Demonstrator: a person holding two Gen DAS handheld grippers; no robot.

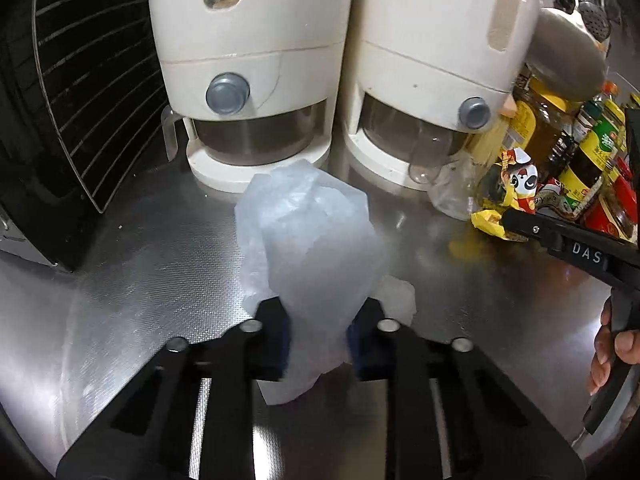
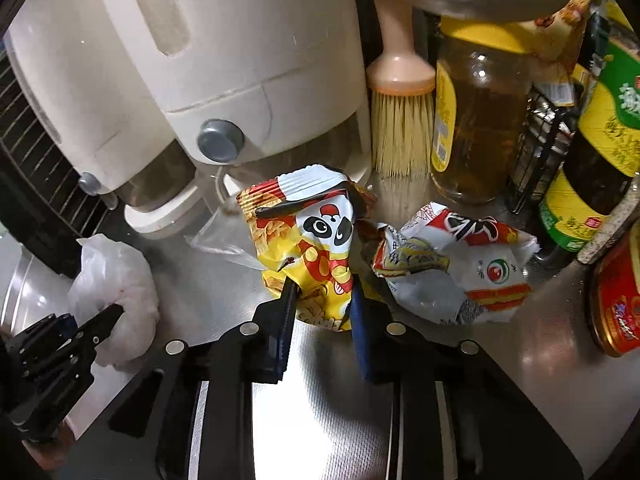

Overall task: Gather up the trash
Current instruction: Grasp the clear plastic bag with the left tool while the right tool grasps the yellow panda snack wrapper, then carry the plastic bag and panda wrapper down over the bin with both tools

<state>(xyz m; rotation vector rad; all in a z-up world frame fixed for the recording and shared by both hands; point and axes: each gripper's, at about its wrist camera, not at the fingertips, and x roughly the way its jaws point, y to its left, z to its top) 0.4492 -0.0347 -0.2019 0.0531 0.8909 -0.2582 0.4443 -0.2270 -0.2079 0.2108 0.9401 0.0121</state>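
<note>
A: Where is the trash?

B: On the brushed steel counter (image 1: 120,280), in front of the two cream plastic dispensers (image 1: 256,60). The left gripper (image 1: 318,332) is clamped on a crumpled translucent white plastic bag (image 1: 308,240), which stands up between its pads just in front of the left dispenser's base. The right gripper (image 2: 322,300) pinches the lower edge of a crinkled yellow snack wrapper with a panda face (image 2: 316,236), in front of the right dispenser's base.

A: Any more trash nearby?

B: A crumpled white and red wrapper (image 2: 456,272) lies just right of the panda wrapper, touching it. A scrap of clear film (image 2: 224,240) lies at the right dispenser's foot, partly under the panda wrapper.

A: What is in the containers?

B: The left dispenser's window shows a dark, grainy fill I cannot identify. Right of the dispensers stands a glass jar with a yellow lid (image 2: 476,120) holding amber liquid, then dark sauce bottles with yellow-green labels (image 2: 596,160) and a red-labelled tin (image 2: 616,304).

A: Anything crowding the grippers?

B: A peach-handled brush with pale bristles (image 2: 402,120) stands between the right dispenser and the jar. A black wire rack (image 1: 88,92) leans left of the dispensers.
</note>
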